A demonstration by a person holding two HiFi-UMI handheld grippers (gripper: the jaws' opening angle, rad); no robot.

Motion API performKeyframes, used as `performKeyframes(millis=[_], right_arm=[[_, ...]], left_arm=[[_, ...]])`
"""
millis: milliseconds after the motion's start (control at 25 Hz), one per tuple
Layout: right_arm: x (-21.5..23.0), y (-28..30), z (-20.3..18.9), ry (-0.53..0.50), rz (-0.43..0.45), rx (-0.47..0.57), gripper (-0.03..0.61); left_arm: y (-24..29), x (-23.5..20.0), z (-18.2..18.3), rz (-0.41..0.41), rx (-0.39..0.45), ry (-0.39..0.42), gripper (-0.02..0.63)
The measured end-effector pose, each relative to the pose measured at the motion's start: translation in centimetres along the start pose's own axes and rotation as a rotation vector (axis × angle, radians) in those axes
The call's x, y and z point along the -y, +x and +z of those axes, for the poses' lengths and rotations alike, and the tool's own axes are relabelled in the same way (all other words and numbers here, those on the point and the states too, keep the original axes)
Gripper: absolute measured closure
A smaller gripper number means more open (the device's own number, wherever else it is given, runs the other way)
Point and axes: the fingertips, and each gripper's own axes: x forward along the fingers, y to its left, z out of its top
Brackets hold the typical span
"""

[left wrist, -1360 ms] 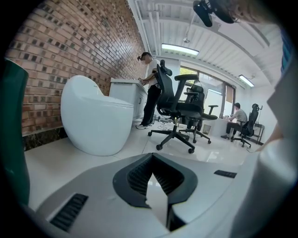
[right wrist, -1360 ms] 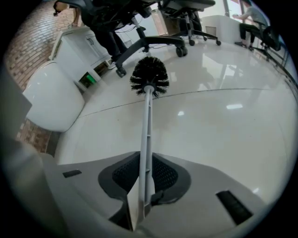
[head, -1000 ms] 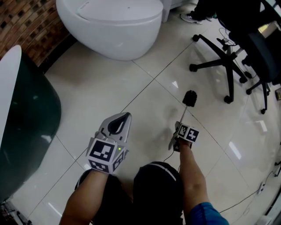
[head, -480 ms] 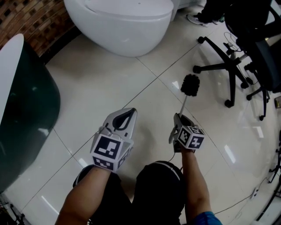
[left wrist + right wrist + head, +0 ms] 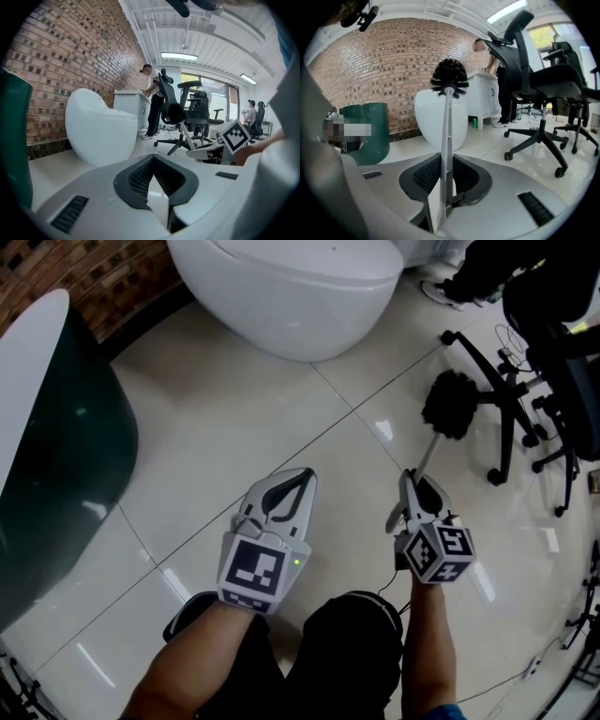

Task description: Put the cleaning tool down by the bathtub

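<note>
- The white bathtub (image 5: 291,296) fills the upper middle of the frame, and the floor (image 5: 216,427) beside it looks free for landing.
- The brush (image 5: 450,404) is in the air at upper right, well apart from the bathtub.
- The right tool (image 5: 419,498) clamps the brush; I'd carry it across and lower it fully before letting go.
- The left tool (image 5: 286,486) is closed and empty.

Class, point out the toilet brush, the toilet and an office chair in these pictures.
toilet brush (image 5: 452,405), head view, on its black bristle head.
toilet (image 5: 300,306), head view, on the white bowl's side.
office chair (image 5: 542,137), right gripper view, on the hub of its wheeled base.
</note>
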Motion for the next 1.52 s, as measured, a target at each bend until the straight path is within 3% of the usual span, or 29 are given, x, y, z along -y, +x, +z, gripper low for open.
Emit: performKeyframes(millis=[240, 440, 800, 960, 1160, 1400, 1520], right_arm=[[-0.9, -3.9, 0.9, 0.037, -0.035, -0.055, 0.5], [-2.5, -9.2, 7.1, 0.001, -0.043, -0.068, 0.5], [-12.4, -16.8, 21.9, -0.042, 0.062, -0.025, 0.5], [-18.0, -21.7, 30.3, -0.086, 0.086, 0.0, 0.5], [-24.4, -27.1, 40.2, -0.12, 0.093, 0.131, 0.5], [-32.0, -32.3, 47.5, -0.101, 0.145, 0.174, 0.5], [-34.6, -33.6, 49.7, -0.101, 0.201, 0.189, 0.5]], left_arm=[[-3.4, -0.7, 0.3, 0.098, -0.038, -0.06, 0.615], [-9.6, -0.3, 4.4, 0.189, -0.04, -0.113, 0.615], [-23.8, 0.8, 22.1, 0.279, 0.075, -0.057, 0.616], [-31.6, 0.7, 29.5, 0.303, 0.038, -0.068, 0.615], [-40.1, 0.2, 36.3, 0.309, 0.004, 0.001, 0.615], [-48.1, -1.6, 45.6, 0.406, 0.085, -0.021, 0.615], [-50.0, -2.0, 48.4, 0.454, 0.13, -0.019, 0.615]])
